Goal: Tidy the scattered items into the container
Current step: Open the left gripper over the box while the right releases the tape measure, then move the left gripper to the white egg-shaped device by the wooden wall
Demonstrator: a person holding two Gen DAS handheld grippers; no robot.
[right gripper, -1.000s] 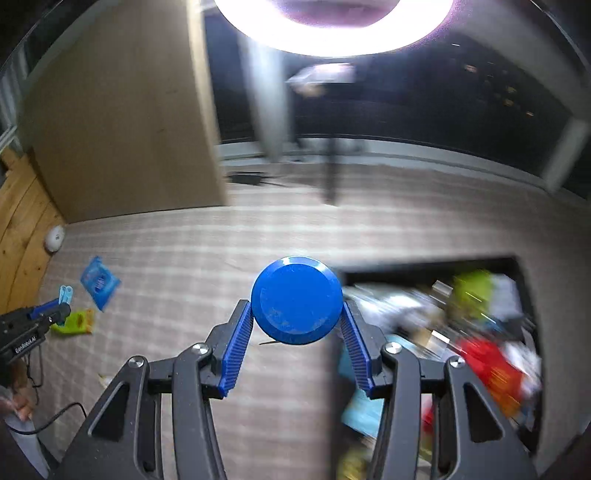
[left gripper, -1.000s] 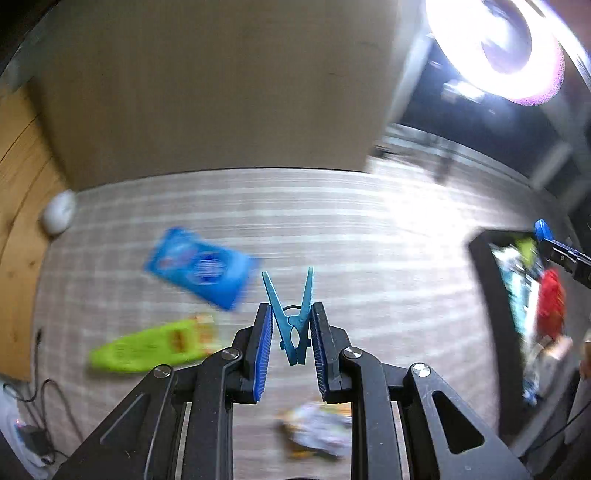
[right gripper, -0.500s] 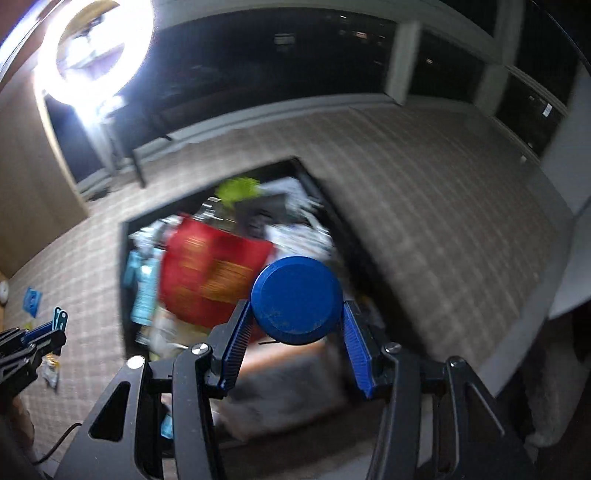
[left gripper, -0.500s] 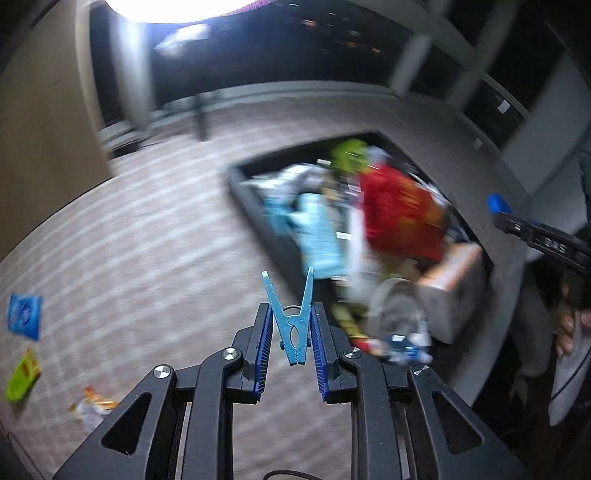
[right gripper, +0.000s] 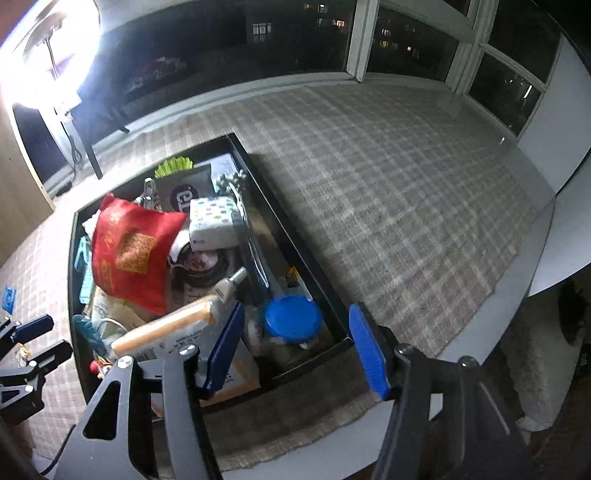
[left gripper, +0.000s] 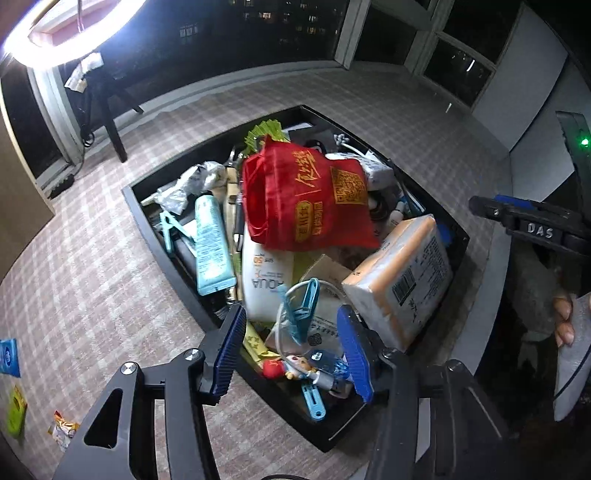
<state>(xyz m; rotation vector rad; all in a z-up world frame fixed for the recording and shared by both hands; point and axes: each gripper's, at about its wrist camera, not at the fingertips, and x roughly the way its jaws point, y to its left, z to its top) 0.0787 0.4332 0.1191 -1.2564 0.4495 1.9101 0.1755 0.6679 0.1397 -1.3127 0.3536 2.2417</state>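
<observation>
A black tray (left gripper: 166, 251) on a checked tablecloth is piled with items, topped by a red bag (left gripper: 306, 199). My left gripper (left gripper: 291, 350) is open above its near corner; the teal clothespin (left gripper: 301, 312) lies free among the items between its fingers. My right gripper (right gripper: 295, 350) is open over the tray's (right gripper: 295, 236) near right corner; the blue-lidded jar (right gripper: 291, 319) sits inside the tray below it. A blue packet (left gripper: 8, 357), a green packet (left gripper: 15, 410) and a small wrapper (left gripper: 62, 430) lie on the cloth at far left.
An orange-edged tissue pack (left gripper: 402, 277), a pale blue tube (left gripper: 210, 240) and a white lotion bottle (left gripper: 266, 280) fill the tray. A ring light (left gripper: 55, 33) stands at the back left. The table edge (right gripper: 498, 325) runs close to the right.
Both grippers have opened over the tray. The clothespin has dropped from the left one and the blue-lidded jar from the right one into the tray.
</observation>
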